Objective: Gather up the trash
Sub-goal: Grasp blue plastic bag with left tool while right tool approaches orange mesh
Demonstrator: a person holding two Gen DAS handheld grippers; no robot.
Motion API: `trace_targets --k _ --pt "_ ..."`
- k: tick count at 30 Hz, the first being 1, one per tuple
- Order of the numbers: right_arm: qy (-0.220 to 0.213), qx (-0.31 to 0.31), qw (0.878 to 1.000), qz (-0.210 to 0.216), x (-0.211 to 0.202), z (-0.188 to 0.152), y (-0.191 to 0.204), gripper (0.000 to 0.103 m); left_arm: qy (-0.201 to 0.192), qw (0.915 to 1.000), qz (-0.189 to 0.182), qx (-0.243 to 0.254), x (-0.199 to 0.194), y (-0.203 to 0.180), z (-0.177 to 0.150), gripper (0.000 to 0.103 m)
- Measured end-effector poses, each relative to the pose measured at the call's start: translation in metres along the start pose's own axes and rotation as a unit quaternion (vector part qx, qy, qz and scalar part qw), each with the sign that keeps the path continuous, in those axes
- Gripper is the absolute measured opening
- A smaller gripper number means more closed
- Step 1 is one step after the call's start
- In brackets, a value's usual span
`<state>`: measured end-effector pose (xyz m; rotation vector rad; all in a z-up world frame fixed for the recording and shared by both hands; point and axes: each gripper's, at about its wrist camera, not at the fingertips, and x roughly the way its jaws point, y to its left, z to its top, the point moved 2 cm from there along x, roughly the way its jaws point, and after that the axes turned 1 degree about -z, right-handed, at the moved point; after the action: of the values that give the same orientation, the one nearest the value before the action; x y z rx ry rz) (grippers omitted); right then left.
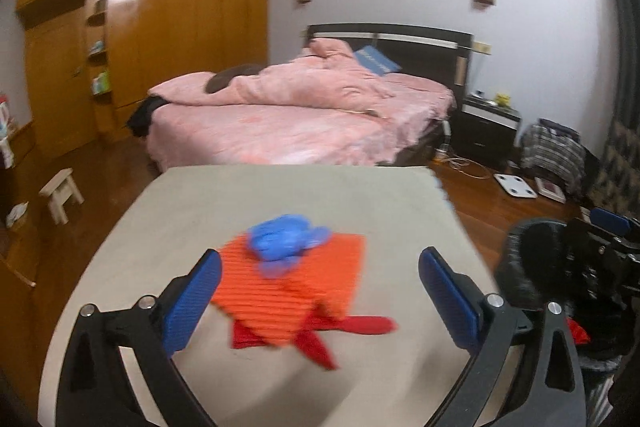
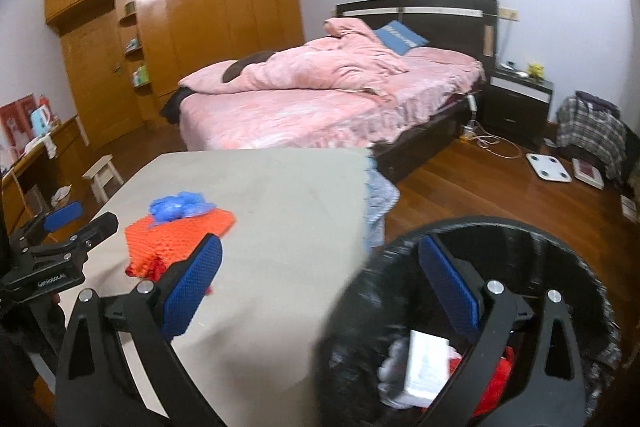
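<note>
Left gripper (image 1: 320, 291) released, angled down over crumpled blue plastic (image 1: 286, 241) on orange ribbed sheet (image 1: 292, 291); right gripper (image 2: 320, 287) released, empty, straddling black-lined round bin (image 2: 560, 239) rim.

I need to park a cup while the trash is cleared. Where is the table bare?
The table is bare from the orange corrugated sheet across to the edge by the black bin, and behind the blue bag toward the bed. The trash pile itself is crowded.
</note>
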<state>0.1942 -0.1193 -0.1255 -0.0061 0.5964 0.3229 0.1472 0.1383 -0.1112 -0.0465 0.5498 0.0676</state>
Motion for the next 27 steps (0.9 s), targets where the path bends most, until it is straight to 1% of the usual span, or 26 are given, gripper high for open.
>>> trace_targets --k 3,7,13,19,22,25,27 --pt "0.002 -0.013 1.0 0.011 0.016 0.004 0.02 0.096 0.003 0.9998 0.015 -0.012 0.007 0.022 -0.001 0.097" --pt "0.006 -0.021 1.0 0.023 0.042 0.011 0.044 0.096 0.012 0.9994 0.023 -0.022 0.022 0.041 -0.002 0.096" --pt "0.016 -0.028 0.999 0.02 0.079 0.019 0.059 0.096 0.042 0.9984 0.01 -0.037 0.064 0.057 -0.003 0.096" --pt "0.023 -0.025 0.999 0.014 0.11 0.025 0.062 0.096 0.078 0.9961 -0.01 -0.039 0.112 0.059 0.002 0.088" --pt "0.029 -0.027 0.999 0.013 0.123 0.025 0.064 0.096 0.093 0.995 -0.02 -0.029 0.134 0.054 0.003 0.085" --pt "0.035 -0.026 0.999 0.014 0.13 0.022 0.062 0.096 0.109 0.9933 -0.028 -0.025 0.149 0.048 0.002 0.082" --pt "0.04 -0.026 0.999 0.015 0.134 0.02 0.062 0.096 0.121 0.9916 -0.035 -0.027 0.158 0.045 0.0 0.079"
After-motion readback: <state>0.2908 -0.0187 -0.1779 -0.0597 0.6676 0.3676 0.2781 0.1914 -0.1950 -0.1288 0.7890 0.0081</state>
